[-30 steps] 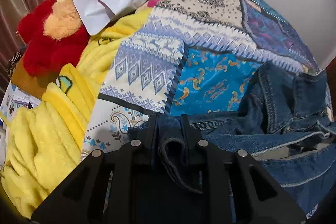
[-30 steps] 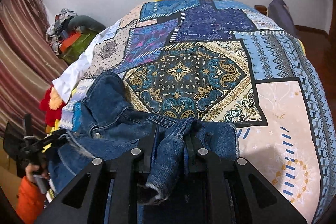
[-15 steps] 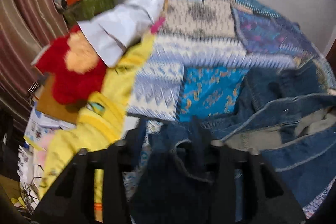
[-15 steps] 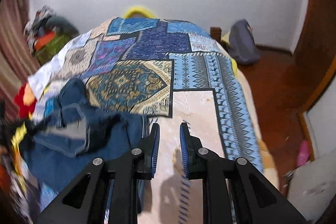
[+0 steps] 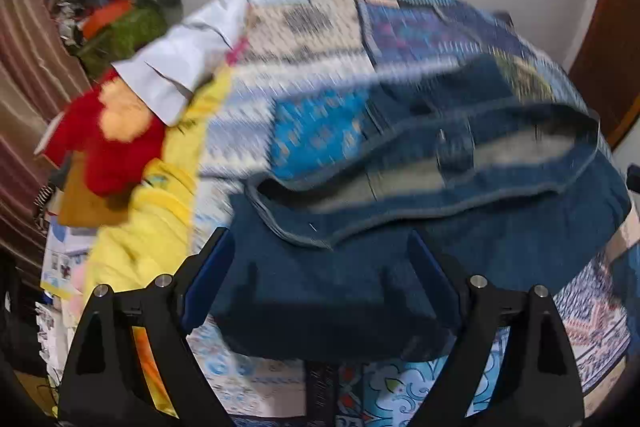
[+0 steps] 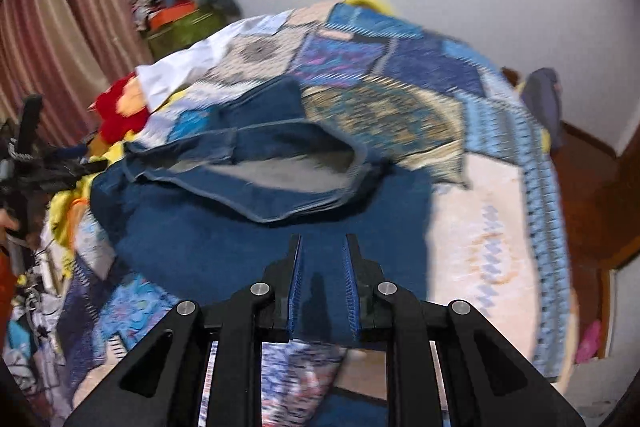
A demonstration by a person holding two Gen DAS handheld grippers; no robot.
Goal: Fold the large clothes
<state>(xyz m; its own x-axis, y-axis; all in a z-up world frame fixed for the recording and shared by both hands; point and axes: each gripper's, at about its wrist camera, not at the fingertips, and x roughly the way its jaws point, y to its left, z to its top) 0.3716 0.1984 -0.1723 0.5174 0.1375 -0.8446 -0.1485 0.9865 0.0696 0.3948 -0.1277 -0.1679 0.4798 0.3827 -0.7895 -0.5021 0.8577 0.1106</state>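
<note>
Clearly both grippers are free of cloth. The left gripper has its jaws spread wide at the lower centre of its frame, and the right gripper keeps a narrow gap at the bottom of its own; each hovers over denim and grips nothing.

Just beyond the fingers lies the jeans, a broad dark blue mass filling the middle of both views. The waistband gapes open and shows its pale lining, so the garment seems dropped in a heap, not smoothed; I judge that the open jaws suit a fresh grab at a hem or a waist corner.

Underneath it is the patchwork bedspread. To the right of the jeans in the right wrist view the cover is bare, pale cloth running to the bed's edge, with wooden floor past it: fair room to spread the legs. On the left side of the frame a yellow blanket, a red plush toy and a white sheet crowd close, touching or nearly touching the denim, so that side is tight. Blur softens every edge.
</note>
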